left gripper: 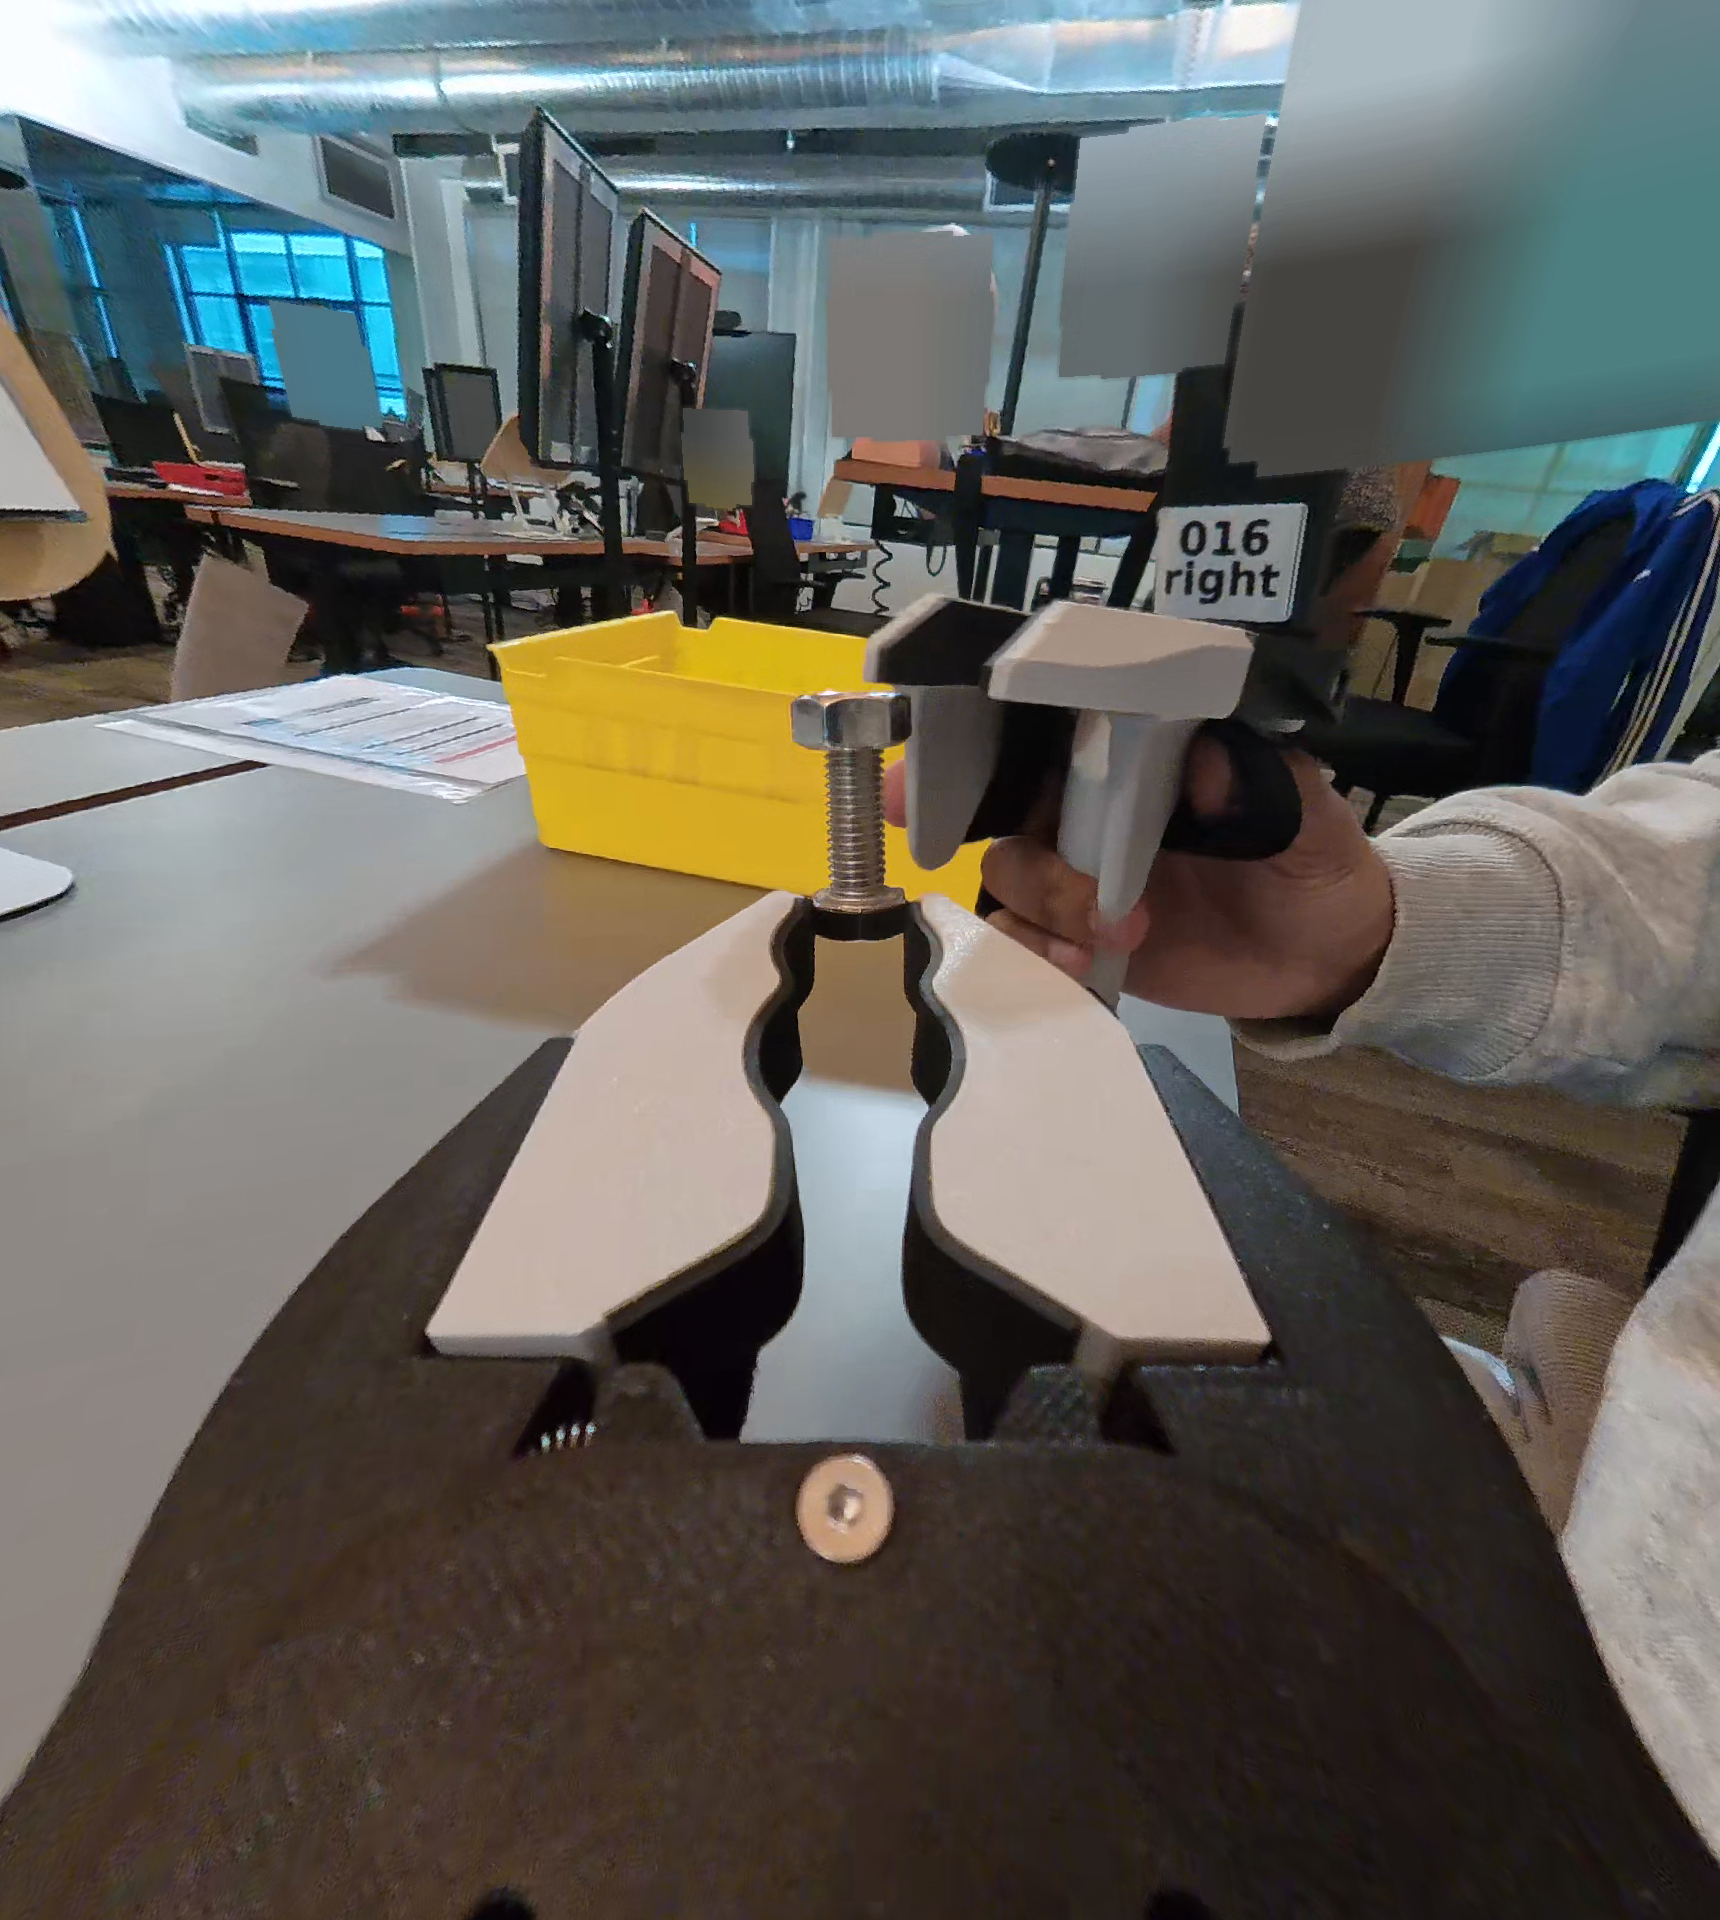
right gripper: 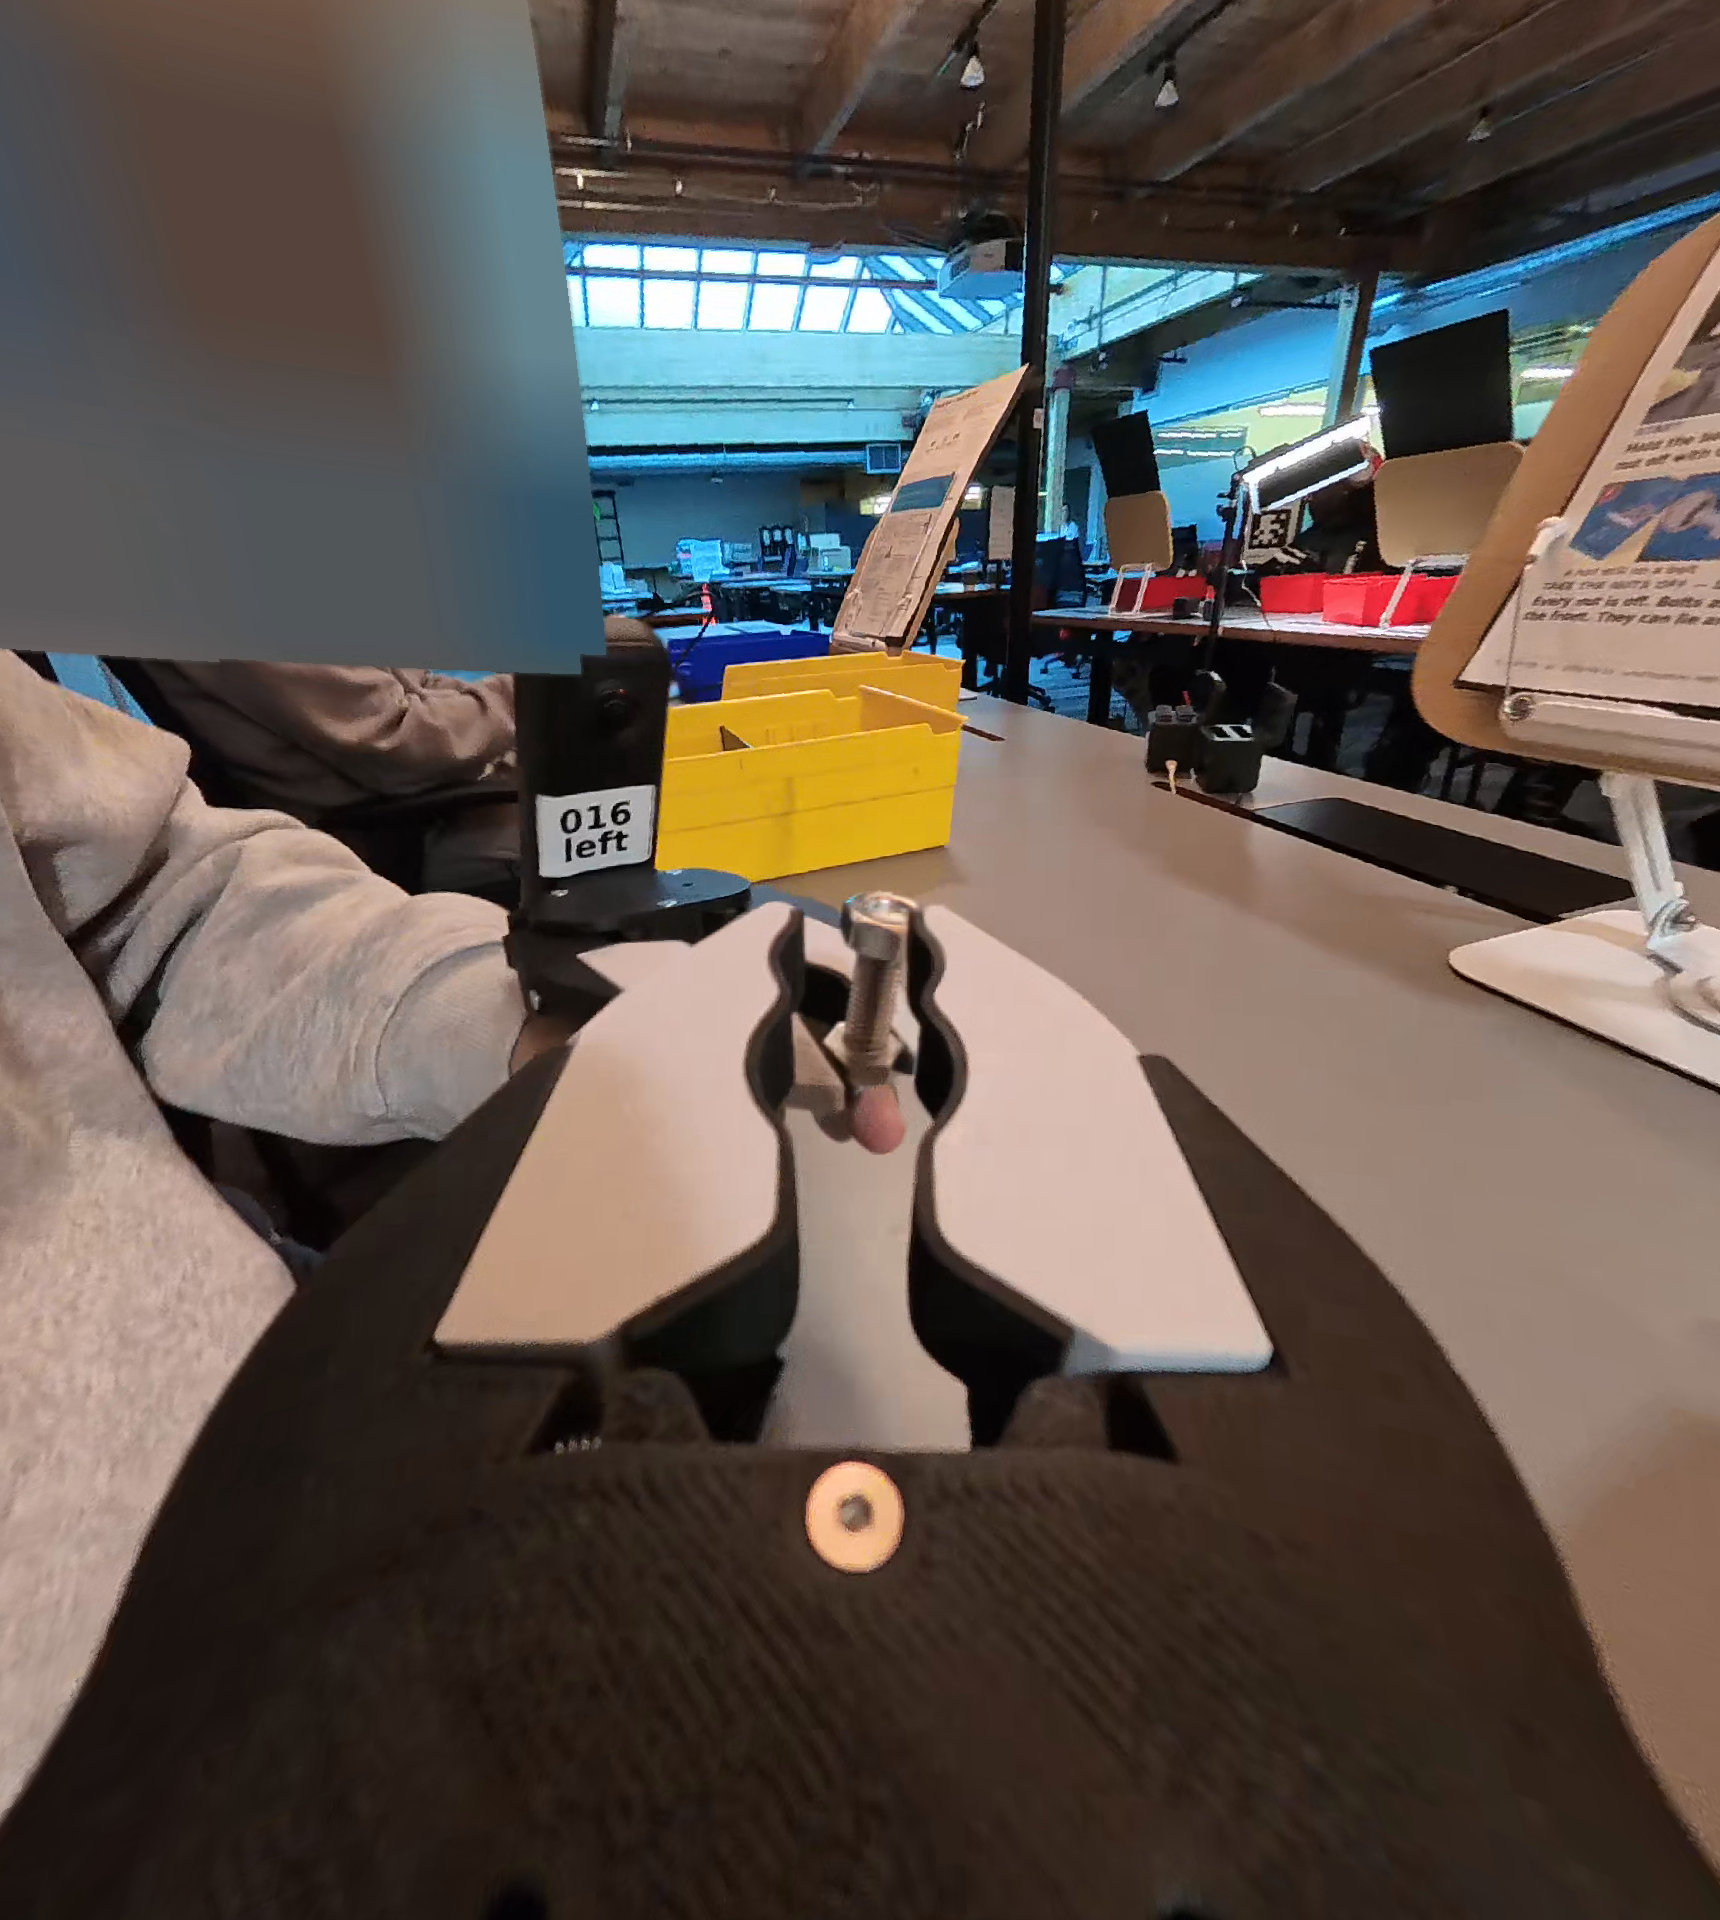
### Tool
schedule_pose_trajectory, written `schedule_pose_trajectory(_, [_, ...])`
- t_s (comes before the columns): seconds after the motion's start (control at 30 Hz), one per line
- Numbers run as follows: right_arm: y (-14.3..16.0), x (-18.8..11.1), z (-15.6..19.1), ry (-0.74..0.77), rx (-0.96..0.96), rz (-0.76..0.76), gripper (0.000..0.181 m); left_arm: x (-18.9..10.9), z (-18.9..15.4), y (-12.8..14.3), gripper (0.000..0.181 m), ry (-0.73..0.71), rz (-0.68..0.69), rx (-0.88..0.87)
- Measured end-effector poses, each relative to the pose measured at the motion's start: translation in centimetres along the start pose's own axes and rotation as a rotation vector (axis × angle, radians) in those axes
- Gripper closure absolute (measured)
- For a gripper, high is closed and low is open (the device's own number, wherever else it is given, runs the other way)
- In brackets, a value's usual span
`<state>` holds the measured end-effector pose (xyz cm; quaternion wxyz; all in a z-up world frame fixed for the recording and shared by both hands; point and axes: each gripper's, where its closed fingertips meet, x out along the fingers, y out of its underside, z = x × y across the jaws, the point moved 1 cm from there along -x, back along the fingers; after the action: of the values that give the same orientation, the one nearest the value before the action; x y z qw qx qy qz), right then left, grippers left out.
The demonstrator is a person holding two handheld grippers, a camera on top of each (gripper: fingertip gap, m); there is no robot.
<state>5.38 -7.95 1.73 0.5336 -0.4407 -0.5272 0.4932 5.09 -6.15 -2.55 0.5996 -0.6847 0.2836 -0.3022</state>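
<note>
Gripping a dark nut [left gripper: 854,921] at the lower end of a steel bolt [left gripper: 851,805], the left claw [left gripper: 856,920] was clenched on it at the very tips, its pale fingers [left gripper: 674,1122] drawn in until only a narrow wavy gap remained between them. The bolt stood upright above that claw, hex head [left gripper: 850,719] on top and bare thread between head and nut. Just to the right of the bolt, the right claw [left gripper: 1017,831] pointed downward in a person's hand [left gripper: 1188,914], its near finger close beside the thread and head; whether it touched the bolt could not be told from the left wrist view. In the right wrist view the bolt [right gripper: 875,987] ran along the gap between the right claw's fingers [right gripper: 1032,1143], and the right claw [right gripper: 861,925] stood partly spread, its tips flanking the head without clearly pinching it, so its grip could not be told. A fingertip [right gripper: 877,1124] showed just below the bolt's nut [right gripper: 866,1055]. Behind the bolt, a yellow bin [left gripper: 690,748] sat on the grey desk [left gripper: 212,1039], and left of the bolt, farther back, lay a printed sheet [left gripper: 357,727]. A grey sleeve [left gripper: 1562,914] reached in from the right of the bolt.
</note>
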Motion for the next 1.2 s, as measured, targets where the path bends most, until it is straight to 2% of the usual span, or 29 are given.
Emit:
schedule_pose_trajectory(0.17, [-0.1,-0.5,-0.8,0.010,0.054,-0.017,0.162,0.0,-0.5,0.0,0.164,0.025,-0.006,-0.004])
schedule_pose_trajectory(0.33, [0.1,0.4,-0.2,-0.003,0.114,-0.027,0.162,-0.5,-0.7,-0.1,0.164,0.049,-0.016,-0.027])
schedule_pose_trajectory(0.6, [0.2,1.7,1.0,0.000,0.107,-0.003,0.160,-1.2,-0.2,-0.3,0.164,0.045,-0.026,-0.029])
schedule_pose_trajectory(0.73, [0.3,1.6,1.4,-0.011,0.061,0.009,0.165,-1.5,0.1,-0.4,0.164,0.039,-0.033,-0.035])
schedule_pose_trajectory(0.97, [0.4,1.2,0.3,0.020,0.120,-0.018,0.152,-1.7,-0.7,-0.5,0.164,0.092,-0.037,-0.014])
schedule_pose_trajectory(1.2, [0.6,1.8,2.1,-0.052,0.057,0.013,0.151,-1.8,-0.6,-0.5,0.164,0.090,-0.044,-0.024])
